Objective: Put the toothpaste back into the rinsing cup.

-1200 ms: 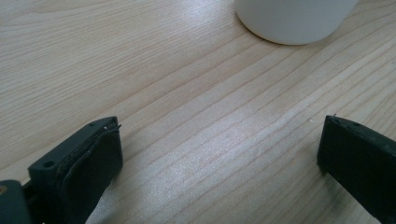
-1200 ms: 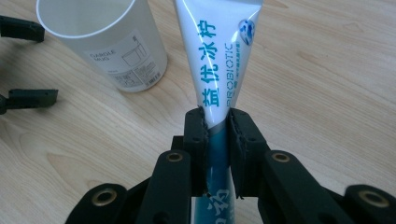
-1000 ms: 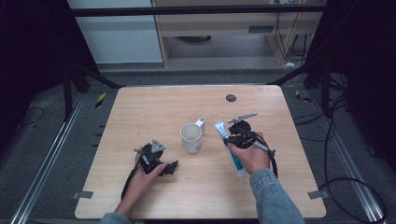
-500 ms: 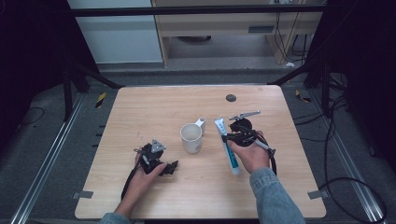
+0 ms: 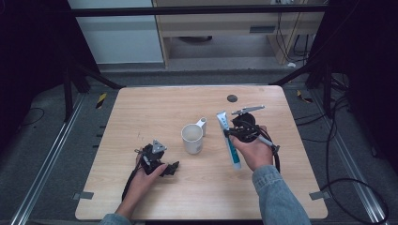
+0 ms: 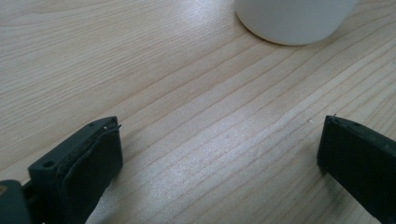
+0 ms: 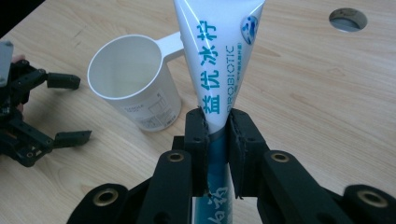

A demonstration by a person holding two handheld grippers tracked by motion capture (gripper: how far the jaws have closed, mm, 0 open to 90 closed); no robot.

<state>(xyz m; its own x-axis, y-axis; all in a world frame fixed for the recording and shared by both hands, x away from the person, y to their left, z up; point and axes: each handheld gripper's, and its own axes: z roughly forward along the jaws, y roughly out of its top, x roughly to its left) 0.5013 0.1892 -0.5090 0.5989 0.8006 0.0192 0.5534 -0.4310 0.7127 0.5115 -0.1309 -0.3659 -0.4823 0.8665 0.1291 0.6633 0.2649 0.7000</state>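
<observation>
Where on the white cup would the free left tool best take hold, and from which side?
Across the cup's body, coming in level from the left tool's side, probably. It stands upright, its handle points away toward the table's far edge, and the open jaws look wide enough. The side toward the toothpaste tube is taken by the right tool.

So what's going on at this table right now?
A person is working at a wooden table with a gripper in each hand. The right gripper is clamped on a white and teal toothpaste tube, holding it just beside a white cup that stands upright near the middle of the table. The left gripper rests low over the wood on the cup's other side, jaws wide apart and holding nothing. The tube is not in the cup.
</observation>
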